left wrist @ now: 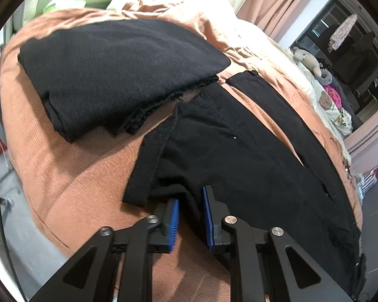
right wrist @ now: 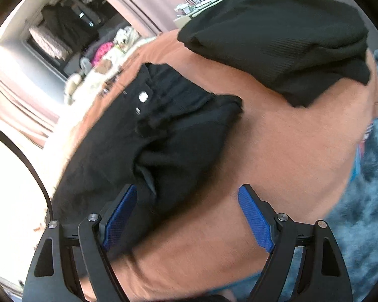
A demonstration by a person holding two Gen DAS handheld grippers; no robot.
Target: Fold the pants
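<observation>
Black pants (left wrist: 252,156) lie spread on an orange-brown bedspread (left wrist: 70,176). My left gripper (left wrist: 190,201) has its blue pads close together on a fold of the pants' fabric at the near edge. In the right wrist view the pants (right wrist: 143,136) show their waistband with a silver button (right wrist: 143,97). My right gripper (right wrist: 187,196) is wide open just above the pants' lower edge and the bedspread (right wrist: 277,156), holding nothing.
A folded black garment (left wrist: 118,75) lies beyond the pants; it also shows in the right wrist view (right wrist: 282,37). Stuffed toys (left wrist: 312,63) and pink curtains (left wrist: 277,0) stand at the far side. A blue-grey rug (right wrist: 365,214) lies beside the bed.
</observation>
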